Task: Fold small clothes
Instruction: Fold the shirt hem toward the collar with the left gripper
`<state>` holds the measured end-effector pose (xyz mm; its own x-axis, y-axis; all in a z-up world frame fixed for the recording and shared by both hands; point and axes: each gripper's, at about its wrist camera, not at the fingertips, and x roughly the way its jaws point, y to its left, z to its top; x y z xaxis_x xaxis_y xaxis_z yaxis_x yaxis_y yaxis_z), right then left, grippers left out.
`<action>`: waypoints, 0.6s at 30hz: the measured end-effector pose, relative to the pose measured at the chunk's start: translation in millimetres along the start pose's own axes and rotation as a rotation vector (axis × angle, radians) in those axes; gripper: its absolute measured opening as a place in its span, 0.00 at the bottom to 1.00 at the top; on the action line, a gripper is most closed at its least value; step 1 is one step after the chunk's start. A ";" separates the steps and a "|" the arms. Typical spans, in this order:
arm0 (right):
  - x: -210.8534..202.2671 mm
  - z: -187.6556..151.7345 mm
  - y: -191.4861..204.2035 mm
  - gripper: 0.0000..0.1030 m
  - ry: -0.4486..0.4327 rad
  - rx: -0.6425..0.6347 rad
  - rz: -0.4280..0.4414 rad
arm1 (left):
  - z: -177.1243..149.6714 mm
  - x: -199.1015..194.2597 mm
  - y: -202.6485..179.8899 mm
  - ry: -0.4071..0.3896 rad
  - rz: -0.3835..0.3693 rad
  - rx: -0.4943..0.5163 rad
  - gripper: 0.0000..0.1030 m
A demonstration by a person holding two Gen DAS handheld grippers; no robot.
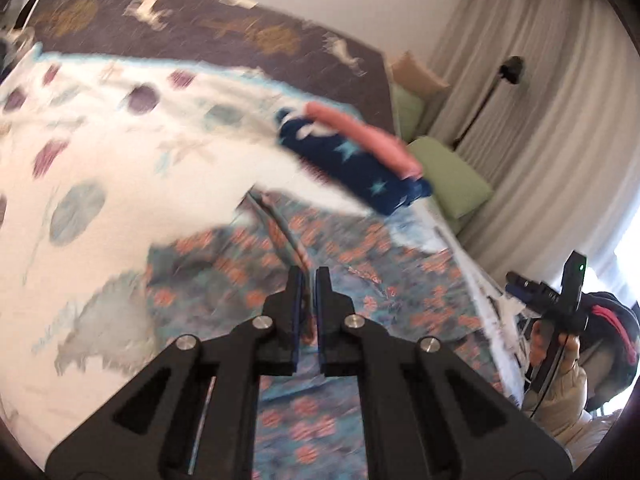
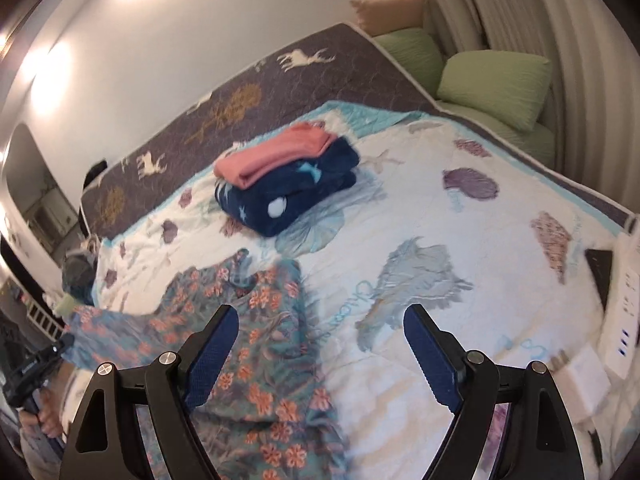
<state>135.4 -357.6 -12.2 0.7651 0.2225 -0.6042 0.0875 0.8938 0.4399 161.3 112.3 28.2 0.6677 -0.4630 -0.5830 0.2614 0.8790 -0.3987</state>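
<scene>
A teal garment with orange flowers (image 2: 256, 320) lies on the white seashell bedspread (image 2: 440, 208); its left end is pulled up off the bed. My left gripper (image 1: 309, 280) is shut on a thin hem of this floral garment (image 1: 288, 248). My right gripper (image 2: 320, 344) hovers open over the garment's right edge, nothing between its blue pads (image 2: 430, 354). Farther back sits a folded pink garment (image 2: 276, 152) on a folded navy star-print one (image 2: 292, 196). The left wrist view is blurred; the right gripper (image 1: 560, 300) shows there at the right, held by a hand.
Green pillows (image 2: 492, 84) and a tan one lean by the curtain (image 1: 540, 120) at the head of the bed. A brown deer-print cover (image 2: 224, 120) runs along the wall side. A white power strip (image 2: 624, 312) and a dark flat device (image 2: 600, 272) lie at the right edge.
</scene>
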 end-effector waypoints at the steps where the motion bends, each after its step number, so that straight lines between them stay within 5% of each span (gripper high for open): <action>1: 12.1 1.8 4.2 0.84 0.023 -0.017 0.002 | -4.9 6.2 5.9 0.018 0.018 -0.014 0.12; 5: 49.6 12.6 11.6 0.84 0.120 -0.054 0.023 | -18.0 20.3 26.7 0.050 0.086 -0.073 0.43; 12: 102.6 35.4 1.2 0.84 0.251 0.001 0.089 | -24.7 55.5 64.6 0.114 0.127 -0.203 0.47; 18: 137.8 34.0 -5.0 0.76 0.346 0.055 0.167 | -15.3 77.8 58.2 0.133 0.129 -0.150 0.47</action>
<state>262.0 -344.7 -75.1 0.5118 0.4902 -0.7055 0.0208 0.8139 0.5806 217.8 125.7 -51.2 0.5889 -0.3679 -0.7196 0.0667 0.9095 -0.4104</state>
